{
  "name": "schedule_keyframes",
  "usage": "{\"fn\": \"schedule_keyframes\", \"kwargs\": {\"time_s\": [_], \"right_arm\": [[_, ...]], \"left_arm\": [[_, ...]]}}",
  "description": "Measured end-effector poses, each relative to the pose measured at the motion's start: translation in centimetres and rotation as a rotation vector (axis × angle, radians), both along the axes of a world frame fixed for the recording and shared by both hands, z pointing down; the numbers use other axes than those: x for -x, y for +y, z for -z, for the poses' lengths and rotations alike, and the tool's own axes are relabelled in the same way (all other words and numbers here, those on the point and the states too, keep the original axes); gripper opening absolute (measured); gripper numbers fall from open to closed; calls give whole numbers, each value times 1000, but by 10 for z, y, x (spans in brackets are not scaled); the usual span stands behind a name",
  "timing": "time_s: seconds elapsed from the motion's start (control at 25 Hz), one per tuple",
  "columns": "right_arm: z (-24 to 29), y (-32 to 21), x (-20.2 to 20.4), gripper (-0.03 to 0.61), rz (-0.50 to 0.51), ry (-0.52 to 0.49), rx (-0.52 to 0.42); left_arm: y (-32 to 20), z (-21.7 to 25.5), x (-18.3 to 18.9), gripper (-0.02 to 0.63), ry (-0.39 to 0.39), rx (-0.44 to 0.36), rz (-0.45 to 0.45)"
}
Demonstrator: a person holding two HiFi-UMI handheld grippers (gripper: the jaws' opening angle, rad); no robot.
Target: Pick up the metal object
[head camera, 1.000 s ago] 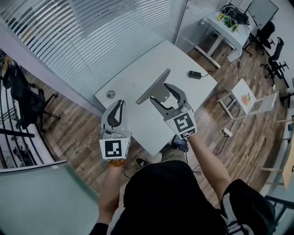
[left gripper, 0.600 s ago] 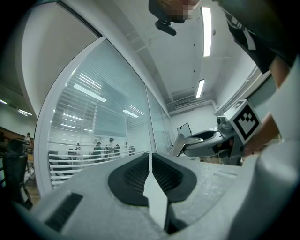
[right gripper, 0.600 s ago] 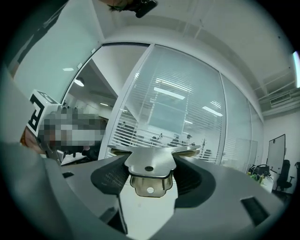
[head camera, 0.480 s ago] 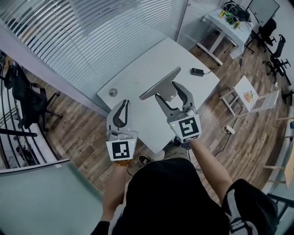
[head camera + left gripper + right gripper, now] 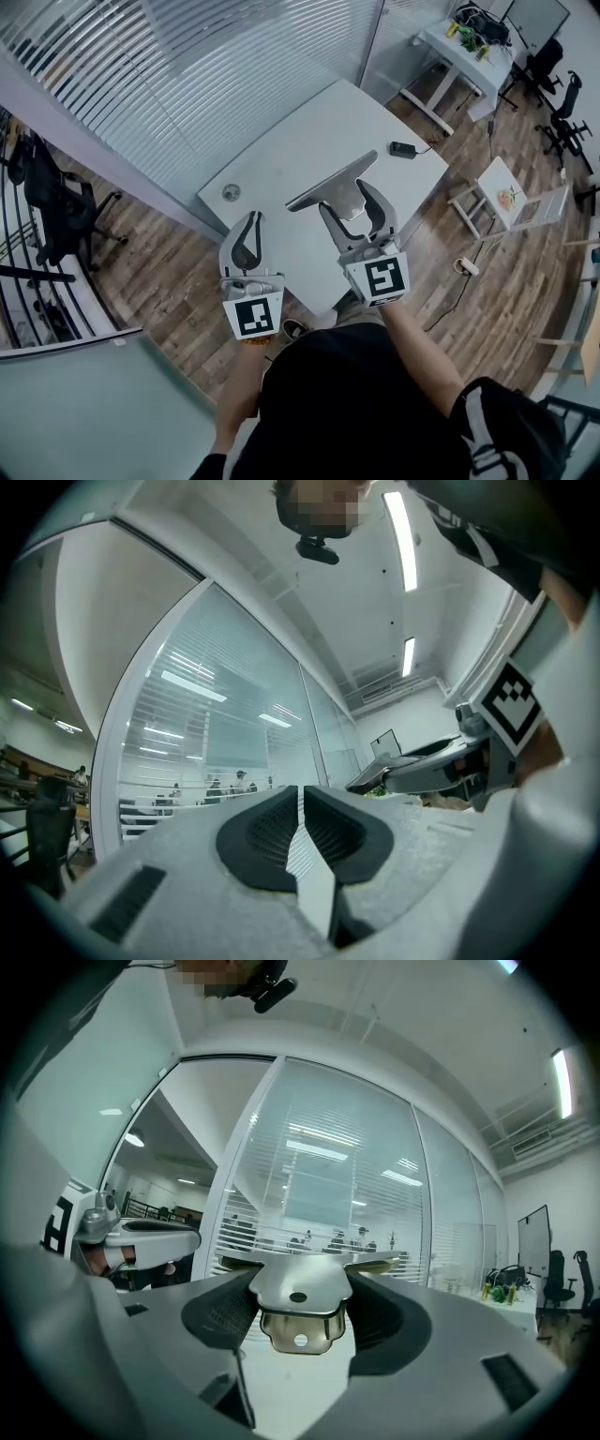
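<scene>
- The right tongs were clamped on the metal object, a flat T-shaped plate with a long bar across its far end.
- In the right gripper view, the plate's narrow end sat between the dark pads, with a folded tab and a small hole showing beneath it.
- The object was held in the air over the white desk.
- The left tongs were pressed together with nothing between them, to the left of the right pair.
- A small round thing lay near the desk's left edge, and a black adapter near its right edge.
</scene>
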State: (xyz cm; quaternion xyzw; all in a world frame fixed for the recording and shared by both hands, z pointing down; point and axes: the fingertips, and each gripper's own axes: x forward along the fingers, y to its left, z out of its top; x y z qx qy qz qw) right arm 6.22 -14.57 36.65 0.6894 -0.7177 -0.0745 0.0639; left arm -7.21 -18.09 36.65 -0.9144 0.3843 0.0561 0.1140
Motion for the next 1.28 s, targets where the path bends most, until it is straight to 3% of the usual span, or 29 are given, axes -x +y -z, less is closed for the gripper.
{"fn": "schedule_keyframes", "kwargs": {"time_s": [0.2, 0.6, 1.28], "right_arm": [[-13, 4, 14, 288, -43, -28, 3], [-24, 4, 36, 288, -12, -56, 14], [-35, 0, 32, 288, -20, -64, 28]], "left_arm": [[-1, -16, 0, 32, -22, 15, 2], [6, -26, -1, 32, -54, 21, -20], [1, -36, 4, 32, -53, 46, 0]]}}
